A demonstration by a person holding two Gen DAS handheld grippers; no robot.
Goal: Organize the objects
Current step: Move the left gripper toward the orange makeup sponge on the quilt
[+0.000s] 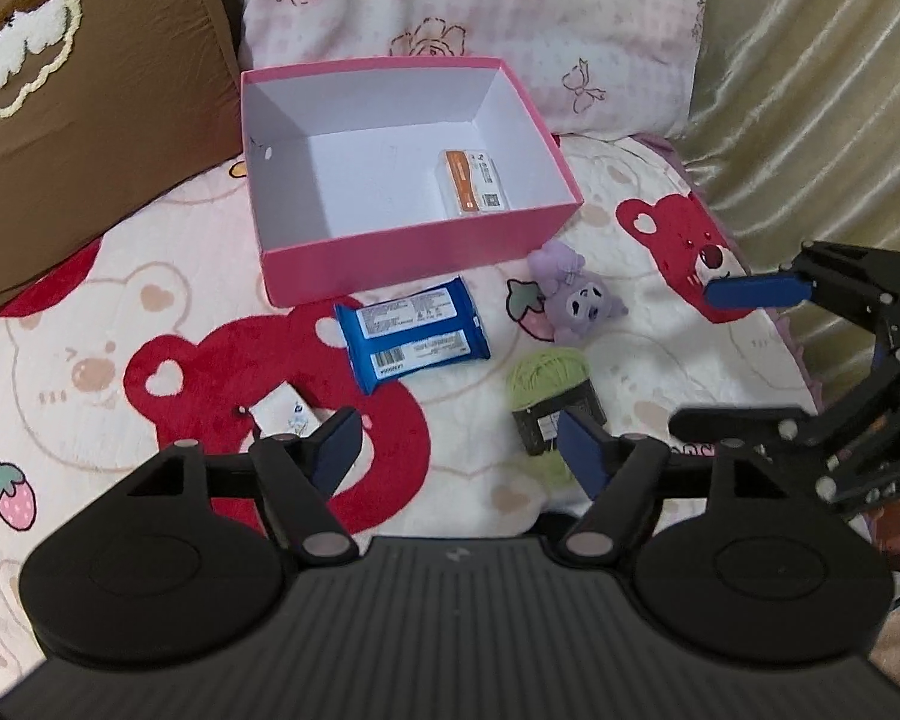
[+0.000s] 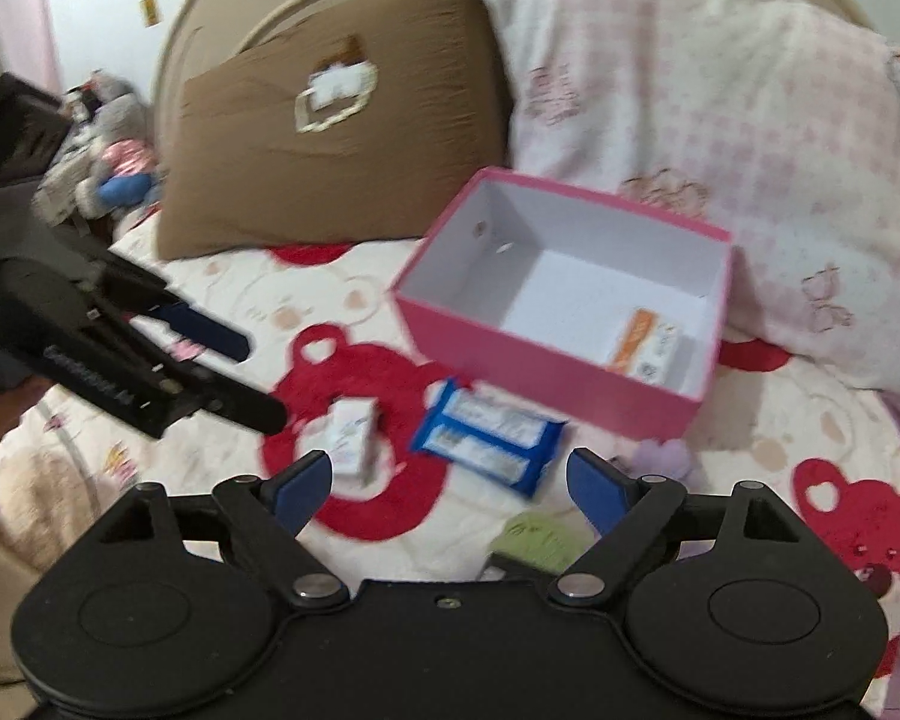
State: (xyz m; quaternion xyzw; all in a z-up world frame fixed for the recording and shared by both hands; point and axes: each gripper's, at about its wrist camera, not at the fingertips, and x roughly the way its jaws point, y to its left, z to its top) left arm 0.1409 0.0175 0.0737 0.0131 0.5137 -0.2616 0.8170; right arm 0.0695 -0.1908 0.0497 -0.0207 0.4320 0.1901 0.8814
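An open pink box (image 1: 414, 252) (image 2: 540, 348) stands on the bed with an orange-and-white packet (image 1: 474, 183) (image 2: 648, 348) inside. In front of it lie a blue wipes packet (image 1: 411, 333) (image 2: 489, 435), a small white box (image 1: 285, 414) (image 2: 354, 435), a purple plush (image 1: 576, 300) (image 2: 666, 459) and a green yarn ball (image 1: 549, 384) (image 2: 537, 540). My left gripper (image 1: 459, 450) (image 2: 240, 372) hangs open above the blanket, between the white box and the yarn, holding nothing. My right gripper (image 2: 450, 486) (image 1: 744, 354) is open and empty too, right of the yarn.
The bear-print blanket (image 1: 210, 360) covers the bed. A brown pillow (image 1: 78, 120) and a pink floral pillow (image 1: 480, 18) lean behind the box. Gold fabric (image 1: 810, 90) borders the right side. Soft toys (image 2: 108, 144) lie at the far left.
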